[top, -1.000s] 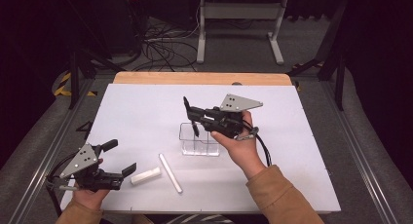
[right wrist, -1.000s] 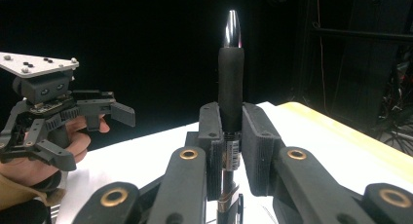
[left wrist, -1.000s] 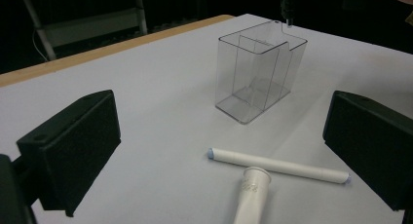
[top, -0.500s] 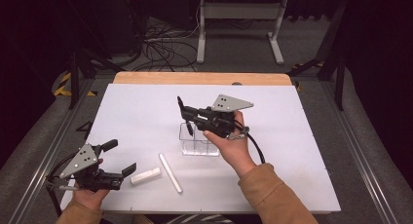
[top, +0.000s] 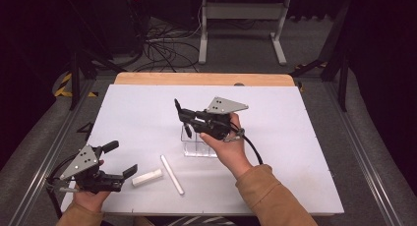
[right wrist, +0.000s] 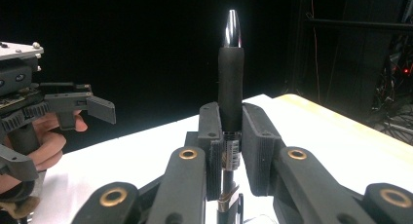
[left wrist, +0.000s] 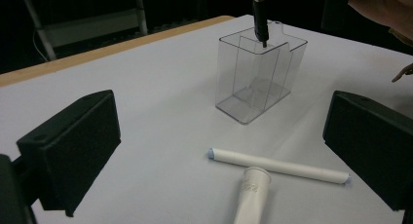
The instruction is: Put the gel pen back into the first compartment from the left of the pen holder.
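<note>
My right gripper (top: 187, 121) is shut on a black pen (top: 180, 111), which it holds upright with the silver tip at the top (right wrist: 232, 29). The pen's lower end (left wrist: 261, 31) reaches into the open top of a clear plastic container (top: 199, 146) with an inner divider (left wrist: 258, 78). My left gripper (top: 120, 158) stands open low over the table's near left corner, with nothing between its fingers (left wrist: 73, 146). Just ahead of it lie a long white pen (left wrist: 277, 165) and a short white tube (left wrist: 251, 195), which touch in a T shape.
The white table top (top: 295, 137) has a wooden strip (top: 201, 79) along its far edge. Beyond it are a dark floor, cables (top: 162, 49) and a metal stand (top: 241, 19). Bare surface lies to the right of the container.
My right hand has carried the pen a little leftward and down, over the container. The left gripper has stayed put.
</note>
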`<state>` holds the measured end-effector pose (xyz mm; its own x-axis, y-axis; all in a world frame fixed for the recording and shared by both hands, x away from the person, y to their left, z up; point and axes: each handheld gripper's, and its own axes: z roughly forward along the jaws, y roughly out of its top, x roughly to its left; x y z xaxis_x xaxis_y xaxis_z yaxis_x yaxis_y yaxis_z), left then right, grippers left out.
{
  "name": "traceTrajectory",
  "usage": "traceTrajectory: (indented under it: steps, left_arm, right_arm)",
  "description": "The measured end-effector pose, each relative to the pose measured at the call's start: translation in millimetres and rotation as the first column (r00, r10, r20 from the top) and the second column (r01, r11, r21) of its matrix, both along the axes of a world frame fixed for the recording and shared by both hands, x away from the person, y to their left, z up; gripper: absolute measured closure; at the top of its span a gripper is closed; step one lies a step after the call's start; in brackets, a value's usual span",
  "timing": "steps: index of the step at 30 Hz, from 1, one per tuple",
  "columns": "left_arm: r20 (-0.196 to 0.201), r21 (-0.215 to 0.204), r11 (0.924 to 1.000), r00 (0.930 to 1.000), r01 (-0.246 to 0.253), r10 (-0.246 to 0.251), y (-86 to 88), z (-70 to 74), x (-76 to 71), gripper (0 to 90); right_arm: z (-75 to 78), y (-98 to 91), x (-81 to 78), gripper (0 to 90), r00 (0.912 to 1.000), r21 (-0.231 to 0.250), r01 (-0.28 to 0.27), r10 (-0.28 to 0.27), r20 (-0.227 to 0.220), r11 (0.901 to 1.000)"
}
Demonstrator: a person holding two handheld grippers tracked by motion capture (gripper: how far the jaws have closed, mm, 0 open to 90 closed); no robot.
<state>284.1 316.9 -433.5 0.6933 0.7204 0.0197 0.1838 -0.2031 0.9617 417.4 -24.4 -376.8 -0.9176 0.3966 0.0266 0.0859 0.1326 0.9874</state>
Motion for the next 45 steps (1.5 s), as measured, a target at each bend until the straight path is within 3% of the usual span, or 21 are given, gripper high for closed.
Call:
traceTrajectory:
  steps: [7, 16, 36, 39, 45]
  left_arm:
    - [-0.001, 0.002, 1.0, 1.0, 0.001, -0.001, 0.1, 0.2, 0.1, 1.0]
    - [0.0, -0.002, 1.0, 1.0, 0.0, 0.0, 0.2, -0.2, 0.3, 1.0]
    - [-0.003, -0.002, 1.0, 1.0, 0.0, 0.0, 0.4, -0.6, 0.8, 1.0]
    - [-0.002, -0.004, 1.0, 1.0, -0.001, 0.001, 0.5, -0.6, 0.8, 1.0]
    - [0.003, -0.003, 1.0, 1.0, -0.001, 0.001, 0.4, -0.5, 2.8, 1.1]
  right_arm:
    - [-2.1, 0.8, -0.5, 79.9, 0.9995, -0.002, 0.01, -0.01, -0.031, 0.9999]
    - [-11.8, 1.7, 0.5, 79.9, 0.9959, -0.047, 0.049, -0.053, -0.073, 0.9977]
    - [-28.5, 2.7, -3.4, 79.0, 0.9923, -0.14, 0.077, -0.089, -0.086, 0.9872]
    - [-30.0, 2.8, -3.4, 62.7, 0.9891, -0.156, 0.098, -0.114, -0.093, 0.9828]
    - [-24.2, -2.1, -9.0, 47.5, 0.9863, -0.17, 0.155, -0.162, -0.031, 0.9733]
